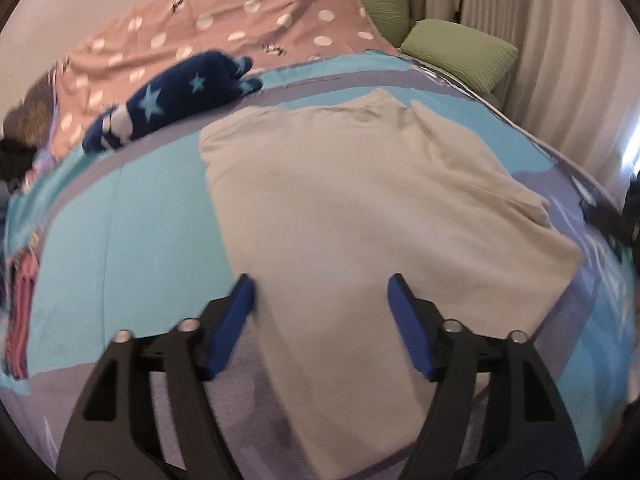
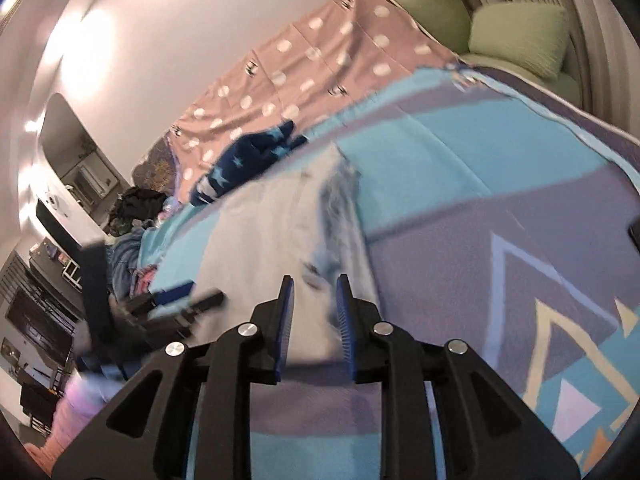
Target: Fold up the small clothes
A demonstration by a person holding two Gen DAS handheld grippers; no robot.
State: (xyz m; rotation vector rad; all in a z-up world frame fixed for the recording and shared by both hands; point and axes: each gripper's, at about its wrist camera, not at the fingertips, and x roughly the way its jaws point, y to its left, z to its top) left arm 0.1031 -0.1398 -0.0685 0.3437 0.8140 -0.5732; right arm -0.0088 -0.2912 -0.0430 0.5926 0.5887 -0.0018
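A cream-white garment (image 1: 360,208) lies spread flat on the blue and purple bedspread (image 1: 152,208). My left gripper (image 1: 322,284) is open, its blue pads just above the garment's near left part, holding nothing. In the right wrist view the same garment (image 2: 276,232) runs away from me; my right gripper (image 2: 314,284) hangs over its near right edge with the jaws a narrow gap apart and nothing clearly between them. The left gripper (image 2: 180,304) shows at the left there.
A navy star-patterned garment (image 1: 172,96) lies at the far side by a pink dotted blanket (image 1: 240,20). Green pillows (image 1: 460,52) and curtains stand at the far right. Pink and striped clothes (image 2: 132,264) are heaped at the left bed edge.
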